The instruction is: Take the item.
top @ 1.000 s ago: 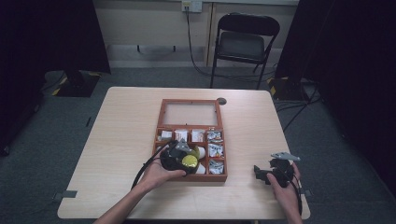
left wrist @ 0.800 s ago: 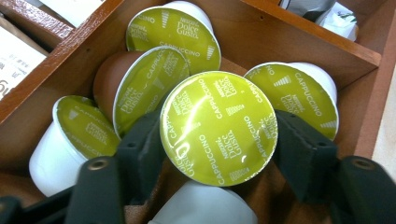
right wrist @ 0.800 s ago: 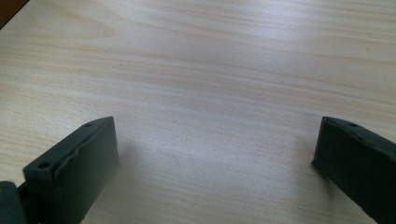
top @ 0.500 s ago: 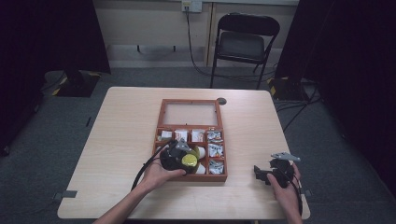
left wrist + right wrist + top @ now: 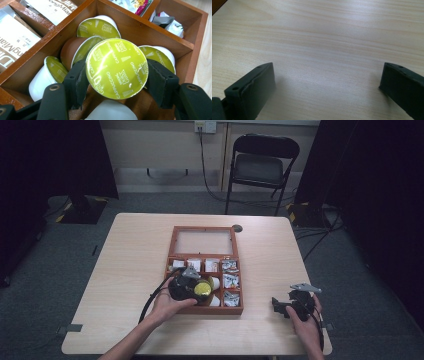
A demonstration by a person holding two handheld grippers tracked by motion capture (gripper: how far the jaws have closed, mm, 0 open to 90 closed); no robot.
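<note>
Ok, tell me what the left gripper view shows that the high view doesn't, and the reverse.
Left gripper view alone: the Cappuccino print on the green-lidded capsule, pinched between both jaws of the left gripper, and other capsules lying beneath it. High view alone: the right gripper over bare table, the box's glass-fronted lid, the folding chair. Both: the wooden box and its white packets.

Green-lidded coffee capsule, foil lid facing camera, tilted, clamped over wooden box compartment holding 4 more capsules.
</note>
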